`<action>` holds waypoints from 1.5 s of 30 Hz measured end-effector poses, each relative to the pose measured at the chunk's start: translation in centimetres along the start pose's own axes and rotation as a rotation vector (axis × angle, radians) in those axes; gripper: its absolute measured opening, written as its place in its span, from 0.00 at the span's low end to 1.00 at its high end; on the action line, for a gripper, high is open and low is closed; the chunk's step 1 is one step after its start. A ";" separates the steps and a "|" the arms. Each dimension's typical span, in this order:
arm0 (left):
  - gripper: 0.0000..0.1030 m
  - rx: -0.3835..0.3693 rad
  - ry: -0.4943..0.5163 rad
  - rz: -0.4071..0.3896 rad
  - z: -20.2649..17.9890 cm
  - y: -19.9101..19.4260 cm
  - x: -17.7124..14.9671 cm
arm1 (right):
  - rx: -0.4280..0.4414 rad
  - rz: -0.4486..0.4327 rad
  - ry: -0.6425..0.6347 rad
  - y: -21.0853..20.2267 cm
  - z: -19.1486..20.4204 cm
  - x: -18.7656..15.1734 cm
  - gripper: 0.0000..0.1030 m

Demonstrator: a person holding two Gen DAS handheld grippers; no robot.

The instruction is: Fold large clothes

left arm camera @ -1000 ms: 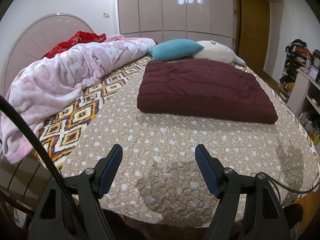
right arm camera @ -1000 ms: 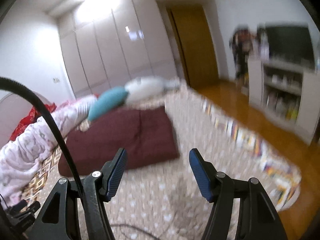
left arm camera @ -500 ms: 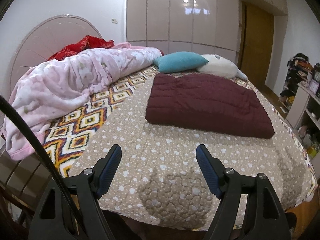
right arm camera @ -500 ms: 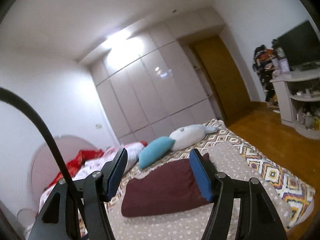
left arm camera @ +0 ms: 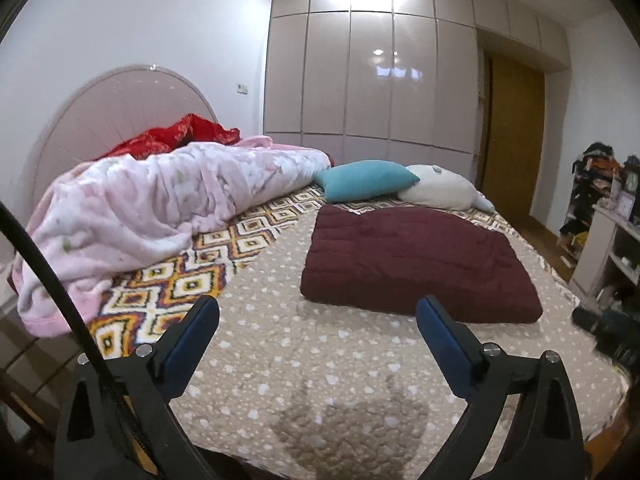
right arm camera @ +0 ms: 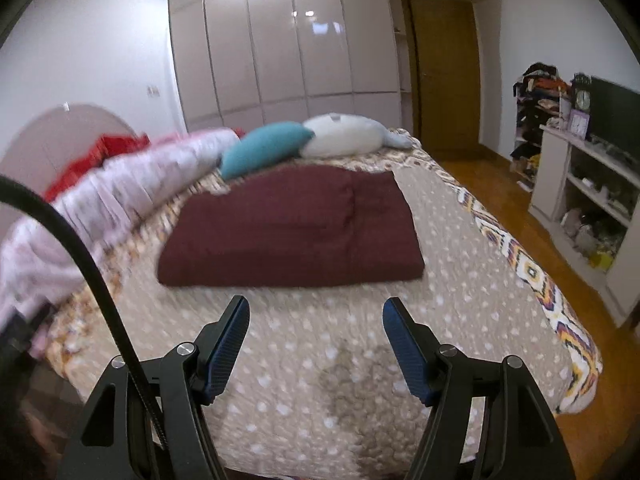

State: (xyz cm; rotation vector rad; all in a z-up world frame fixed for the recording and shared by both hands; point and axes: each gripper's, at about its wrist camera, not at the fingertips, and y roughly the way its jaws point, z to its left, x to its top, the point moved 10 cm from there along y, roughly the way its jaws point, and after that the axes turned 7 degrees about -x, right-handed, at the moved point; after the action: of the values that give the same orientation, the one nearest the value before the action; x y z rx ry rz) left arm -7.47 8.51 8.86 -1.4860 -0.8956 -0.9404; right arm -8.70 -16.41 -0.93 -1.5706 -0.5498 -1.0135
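We see the maroon garment lying folded (seemingly finished); left gripper and right gripper, jaws just widened, hold nothing.

Ahead and left: rumpled pink blanket with red cloth behind it. Straight ahead, far: teal pillow touching white plush cushion. Beyond: glossy wardrobe, wooden door. Right: white shelf unit.
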 end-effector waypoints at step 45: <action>0.97 -0.011 0.096 0.332 -3.4 5.1 -8.9 | -0.184 0.136 -0.167 5.3 0.5 -7.5 0.73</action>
State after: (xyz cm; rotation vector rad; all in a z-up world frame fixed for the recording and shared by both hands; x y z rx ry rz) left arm -6.64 4.28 -1.02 -1.5280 -0.5524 -0.7637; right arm -8.28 -16.05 -10.11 -1.8426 -0.4663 -0.8534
